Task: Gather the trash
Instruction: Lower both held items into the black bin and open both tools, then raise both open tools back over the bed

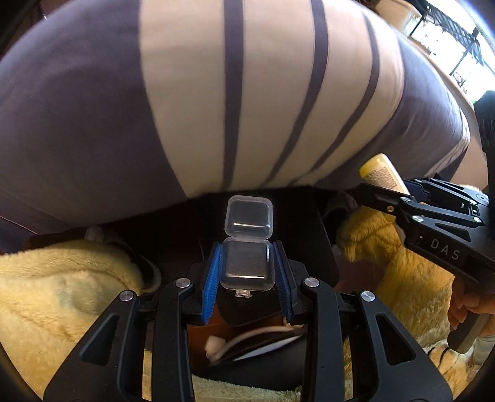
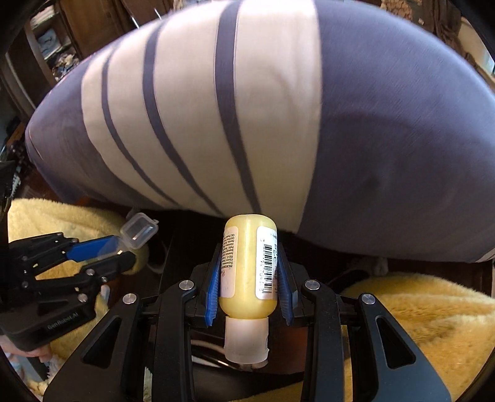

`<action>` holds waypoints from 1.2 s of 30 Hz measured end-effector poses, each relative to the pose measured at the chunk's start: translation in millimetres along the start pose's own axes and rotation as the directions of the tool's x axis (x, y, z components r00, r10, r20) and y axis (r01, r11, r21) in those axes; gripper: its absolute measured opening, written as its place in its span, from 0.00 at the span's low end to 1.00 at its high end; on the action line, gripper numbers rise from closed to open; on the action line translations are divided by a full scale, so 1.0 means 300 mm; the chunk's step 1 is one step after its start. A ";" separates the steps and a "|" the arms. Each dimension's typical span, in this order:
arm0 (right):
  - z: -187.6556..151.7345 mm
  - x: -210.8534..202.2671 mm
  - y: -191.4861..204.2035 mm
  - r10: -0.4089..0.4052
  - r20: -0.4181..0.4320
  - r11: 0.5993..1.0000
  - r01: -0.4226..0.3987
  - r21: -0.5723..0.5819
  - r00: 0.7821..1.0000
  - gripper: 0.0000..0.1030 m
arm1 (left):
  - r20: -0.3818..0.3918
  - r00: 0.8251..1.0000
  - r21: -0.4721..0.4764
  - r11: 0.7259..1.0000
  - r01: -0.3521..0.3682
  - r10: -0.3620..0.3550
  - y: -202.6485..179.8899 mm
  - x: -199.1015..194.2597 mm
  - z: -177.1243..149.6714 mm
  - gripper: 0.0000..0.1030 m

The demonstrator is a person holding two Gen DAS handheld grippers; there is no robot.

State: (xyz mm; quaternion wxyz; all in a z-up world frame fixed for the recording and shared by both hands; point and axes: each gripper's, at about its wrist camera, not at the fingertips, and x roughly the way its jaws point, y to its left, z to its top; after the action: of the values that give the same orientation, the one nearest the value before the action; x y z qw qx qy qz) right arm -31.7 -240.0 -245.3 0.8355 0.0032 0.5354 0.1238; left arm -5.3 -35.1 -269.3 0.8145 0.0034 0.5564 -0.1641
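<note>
My left gripper (image 1: 247,247) is shut on a small clear plastic hinged box (image 1: 248,266), lid flipped open away from me. It also shows in the right wrist view (image 2: 137,232), held by the left gripper (image 2: 123,250) at the left. My right gripper (image 2: 249,247) is shut on a small yellow bottle (image 2: 244,272) with a white cap toward the camera and a barcode label. In the left wrist view the bottle (image 1: 382,173) sticks out of the right gripper (image 1: 371,188) at the right. Both hang above a dark bin opening (image 1: 263,346) holding white scraps.
A large purple-and-white striped cushion (image 1: 216,92) fills the space just ahead of both grippers. Yellow fluffy blankets lie at the left (image 1: 62,293) and at the right (image 2: 433,324). Dark wooden furniture (image 2: 92,24) stands behind the cushion.
</note>
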 end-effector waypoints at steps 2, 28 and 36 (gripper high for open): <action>-0.008 0.035 0.000 0.011 -0.028 1.000 -0.011 0.007 1.000 0.31 | -0.031 0.999 0.001 1.000 0.012 -0.012 -0.002 0.031 -0.012 0.30; 0.084 -0.117 -0.023 -0.109 0.089 0.994 0.108 0.018 0.990 0.83 | 0.067 0.995 0.010 0.997 -0.076 0.075 0.032 -0.073 0.049 0.77; 0.130 -0.283 -0.045 -0.105 0.195 0.994 0.101 0.030 0.975 0.88 | 0.191 0.977 -0.004 0.995 -0.099 0.098 0.030 -0.261 0.107 0.80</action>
State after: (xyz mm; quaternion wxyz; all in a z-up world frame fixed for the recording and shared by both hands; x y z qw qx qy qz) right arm -27.6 -266.1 -154.5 0.8895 -0.0039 0.4509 0.0738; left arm 0.6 -11.9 -187.6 0.8713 0.0174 0.4743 -0.1246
